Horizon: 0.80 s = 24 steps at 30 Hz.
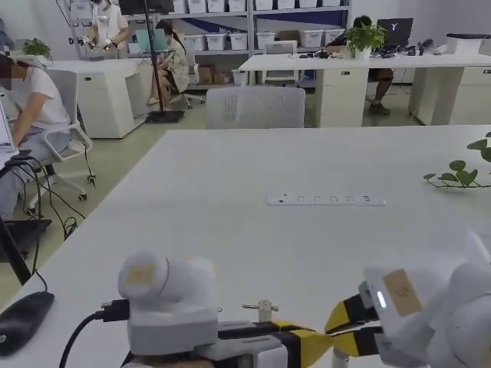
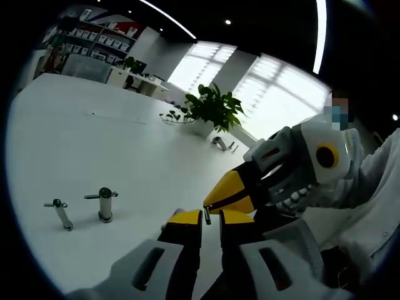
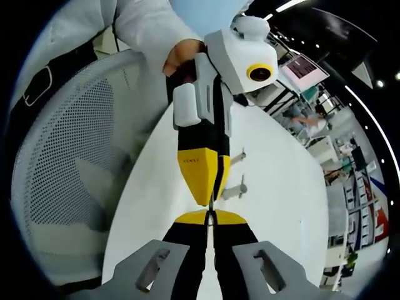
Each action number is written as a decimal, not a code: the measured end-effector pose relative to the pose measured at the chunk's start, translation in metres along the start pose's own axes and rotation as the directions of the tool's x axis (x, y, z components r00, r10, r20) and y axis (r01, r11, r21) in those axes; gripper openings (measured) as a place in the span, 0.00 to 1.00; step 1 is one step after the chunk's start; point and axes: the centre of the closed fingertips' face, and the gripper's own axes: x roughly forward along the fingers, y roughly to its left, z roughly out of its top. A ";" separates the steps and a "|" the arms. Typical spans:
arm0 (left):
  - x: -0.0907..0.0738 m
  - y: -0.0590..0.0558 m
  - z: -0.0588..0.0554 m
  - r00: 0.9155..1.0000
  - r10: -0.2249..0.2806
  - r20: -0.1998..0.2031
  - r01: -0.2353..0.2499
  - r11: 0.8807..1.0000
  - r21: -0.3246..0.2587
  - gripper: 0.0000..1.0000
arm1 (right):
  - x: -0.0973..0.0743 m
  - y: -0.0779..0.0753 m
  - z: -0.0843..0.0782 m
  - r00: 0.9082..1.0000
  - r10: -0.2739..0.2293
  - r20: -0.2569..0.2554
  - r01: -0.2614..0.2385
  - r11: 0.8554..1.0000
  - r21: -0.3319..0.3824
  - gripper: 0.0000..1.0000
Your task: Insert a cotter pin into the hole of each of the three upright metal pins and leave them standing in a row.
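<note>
1. Left gripper view: the left gripper [image 2: 211, 219] has its yellow-tipped black jaws drawn almost together, pinching a small grey metal piece [image 2: 207, 215] at the tips. The piece is too small to tell which part it is.
2. The right gripper [image 2: 220, 199] enters from the right with its jaws pressed together. Its tips meet the left tips at that piece; I cannot tell whether it grips anything.
3. Right gripper view: the right gripper [image 3: 212, 217] has its jaws closed to a thin line. It is tip to tip with the left gripper [image 3: 208, 194], which a hand [image 3: 181, 59] holds.
4. Count: two grippers and two short steel pins on the white workbench [image 2: 125, 144], well apart from the jaws.
   - The nearer steel pin [image 2: 105, 206] stands upright.
   - The farther steel pin [image 2: 60, 214] is just beside it and looks tilted in this fisheye view.
   - Each carries one thin cotter pin [image 2: 94, 196] crosswise through its head.
   - Both pins also show past the tips in the right gripper view [image 3: 242, 186] [image 3: 241, 154].
5. Head view: one steel pin with its cotter pin [image 1: 265, 309] stands just beyond the joined jaws, between the two gripper bodies.
6. Containers:
   - A white pot [image 2: 205, 129] holds a leafy green plant [image 2: 215, 106].
   - Clear storage bins [image 1: 217, 40] sit on the far shelves; their contents are not legible.
7. Also on the bench are one white power strip [image 1: 326, 199] and one black mouse [image 1: 23, 322].
</note>
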 end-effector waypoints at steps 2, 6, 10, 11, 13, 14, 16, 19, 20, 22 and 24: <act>0.000 0.002 -0.001 1.000 0.008 -0.004 -0.008 1.000 -0.004 0.06 | 0.000 0.000 0.001 1.000 -0.001 0.000 0.001 1.000 -0.005 0.03; 0.001 0.002 -0.002 1.000 0.002 -0.006 -0.002 1.000 -0.015 0.04 | 0.001 0.000 0.002 1.000 0.002 0.000 -0.002 1.000 -0.009 0.03; 0.000 0.006 -0.004 1.000 0.018 -0.010 -0.018 1.000 -0.018 0.01 | 0.002 0.000 0.002 1.000 0.004 -0.002 -0.004 1.000 -0.016 0.03; 0.001 0.006 -0.004 1.000 0.018 -0.008 -0.018 0.999 -0.026 0.01 | 0.002 0.000 0.002 1.000 0.003 -0.004 -0.003 1.000 -0.021 0.03; 0.000 0.006 -0.005 1.000 0.017 -0.011 -0.017 0.999 -0.036 0.01 | 0.002 0.000 0.002 1.000 0.006 -0.004 -0.006 1.000 -0.019 0.03; 0.000 0.006 -0.004 1.000 0.016 -0.009 -0.017 0.999 -0.040 0.01 | 0.002 0.000 0.002 1.000 0.005 -0.004 -0.005 1.000 -0.018 0.03; 0.000 0.006 -0.005 1.000 0.014 -0.009 -0.015 0.999 -0.042 0.01 | 0.003 0.000 0.002 1.000 0.007 -0.004 -0.007 1.000 -0.017 0.03; 0.001 0.006 -0.004 1.000 0.011 -0.006 -0.011 0.999 -0.044 0.00 | 0.003 0.000 0.001 1.000 0.012 -0.008 -0.012 1.000 -0.003 0.04; 0.001 0.006 -0.004 1.000 0.010 -0.006 -0.010 0.999 -0.046 0.00 | 0.003 0.000 0.001 1.000 0.015 -0.009 -0.015 1.000 0.002 0.04; 0.001 0.006 -0.004 1.000 0.008 -0.005 -0.008 0.999 -0.039 0.00 | 0.003 0.000 0.001 1.000 0.020 -0.012 -0.020 1.000 0.012 0.05; 0.001 0.006 -0.005 1.000 0.009 -0.006 -0.009 0.999 -0.031 0.00 | 0.003 0.000 0.001 1.000 0.022 -0.007 -0.022 1.000 0.022 0.07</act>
